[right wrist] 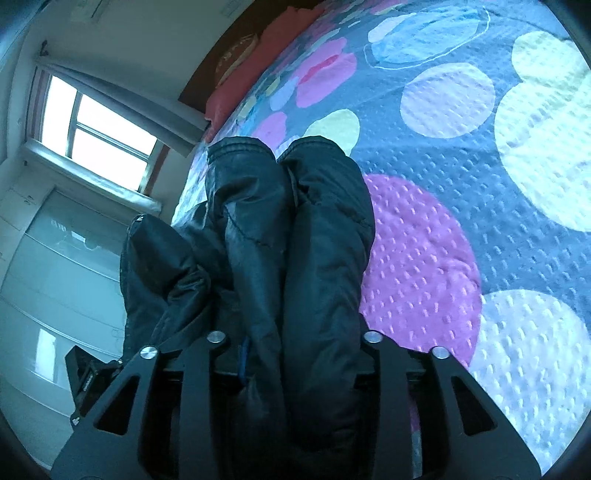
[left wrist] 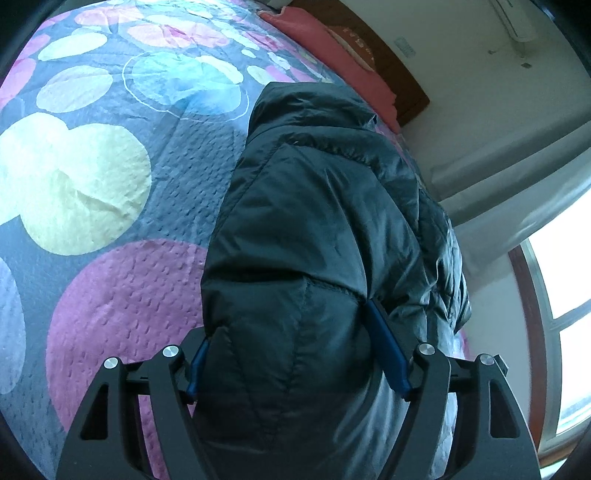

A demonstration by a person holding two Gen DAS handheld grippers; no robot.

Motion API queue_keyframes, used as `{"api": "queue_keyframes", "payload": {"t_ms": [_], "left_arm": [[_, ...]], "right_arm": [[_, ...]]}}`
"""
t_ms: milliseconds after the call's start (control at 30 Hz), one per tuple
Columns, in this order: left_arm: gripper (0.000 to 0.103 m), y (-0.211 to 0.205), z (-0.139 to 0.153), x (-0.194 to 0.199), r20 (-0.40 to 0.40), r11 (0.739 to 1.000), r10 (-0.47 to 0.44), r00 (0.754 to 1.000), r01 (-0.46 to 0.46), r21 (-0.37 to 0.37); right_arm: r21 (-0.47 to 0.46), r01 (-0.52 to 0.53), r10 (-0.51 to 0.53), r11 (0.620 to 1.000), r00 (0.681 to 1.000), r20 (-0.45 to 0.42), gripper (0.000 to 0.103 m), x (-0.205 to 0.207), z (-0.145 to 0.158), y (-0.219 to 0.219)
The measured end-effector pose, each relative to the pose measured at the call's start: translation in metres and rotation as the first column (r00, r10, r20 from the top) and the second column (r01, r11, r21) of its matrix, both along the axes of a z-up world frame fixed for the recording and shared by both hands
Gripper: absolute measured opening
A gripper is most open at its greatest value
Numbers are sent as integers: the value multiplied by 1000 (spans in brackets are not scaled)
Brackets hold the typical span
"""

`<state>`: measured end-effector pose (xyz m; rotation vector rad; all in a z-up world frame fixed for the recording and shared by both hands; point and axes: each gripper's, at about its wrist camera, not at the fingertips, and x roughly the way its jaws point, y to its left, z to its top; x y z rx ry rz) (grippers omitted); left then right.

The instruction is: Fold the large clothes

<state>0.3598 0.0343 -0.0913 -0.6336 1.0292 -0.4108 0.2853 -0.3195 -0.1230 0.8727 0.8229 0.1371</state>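
**Dark padded jacket bunched between both grippers on the bed**

Left wrist view: the dark padded jacket (left wrist: 317,229) fills the centre and lower centre of the frame and is laid on the spotted bedspread (left wrist: 103,177), which takes the whole left half. The left gripper (left wrist: 291,339) is seen at the bottom edge; a thick fold of the jacket is bunched between its blue fingers (left wrist: 388,350), with the jaws held wide by the padding. The fabric is pressed against both pads, so a grip on the jacket is read. A red pillow (left wrist: 332,44) and a dark wooden headboard (left wrist: 402,77) are seen at top centre, an air conditioner (left wrist: 517,18) at upper right, a window (left wrist: 565,288) at the right edge.

Right wrist view: two padded rolls of the jacket (right wrist: 295,236) are run from the bottom centre up to mid-frame, side by side and touching. The right gripper (right wrist: 295,339) is at the bottom; its fingers are almost wholly hidden by the fabric, only a sliver of blue shown left of centre. The jacket is packed between the jaws, but whether the pads are pressed on it cannot be told. The bedspread (right wrist: 480,166) covers the right half; a window (right wrist: 96,125) and a pale wardrobe (right wrist: 55,277) are at the left.
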Motion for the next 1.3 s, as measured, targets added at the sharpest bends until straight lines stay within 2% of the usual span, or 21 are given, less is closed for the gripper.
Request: {"api": "queue_keyframes", "payload": {"t_ms": [67, 133, 233, 333, 467, 500, 567, 633, 700, 900, 1300], "left_arm": [[75, 2, 3, 1, 8, 1000, 1, 1000, -1, 9], [79, 9, 9, -7, 29, 1000, 0, 1000, 0, 13], [83, 20, 13, -30, 63, 1000, 0, 998, 0, -7], [86, 27, 9, -48, 63, 1000, -3, 998, 5, -27], [86, 28, -5, -62, 36, 994, -22, 999, 26, -102], [86, 28, -7, -62, 28, 993, -22, 999, 25, -114], [83, 24, -9, -63, 18, 992, -20, 1000, 22, -127], [77, 20, -4, -68, 33, 995, -24, 999, 27, -98], [74, 17, 4, -73, 42, 996, -25, 999, 28, -81], [73, 12, 9, -87, 55, 999, -26, 998, 28, -44], [72, 5, 3, -85, 85, 1000, -16, 996, 15, 18]], "right_arm": [[-15, -9, 9, 1000, 1000, 5, 48, -3, 6, 1], [-27, -13, 14, 1000, 1000, 17, 63, -12, 13, -1], [-42, -22, 23, 999, 999, 28, 73, -31, 23, -1], [-47, -36, 37, 998, 999, 20, 77, -51, 23, 2], [-44, -61, 61, 997, 998, -8, 78, -66, 13, 13], [-41, -69, 68, 997, 997, -23, 77, -66, 9, 17], [-56, -62, 60, 996, 997, -38, 62, -69, 7, 20], [-40, -69, 67, 997, 997, -33, 41, -74, 8, 19], [-22, -75, 75, 997, 997, -24, 32, -80, 11, 17], [0, -70, 70, 998, 997, -12, 30, -100, 11, 16], [32, -62, 62, 998, 998, -2, 31, -101, -3, 10]]}}
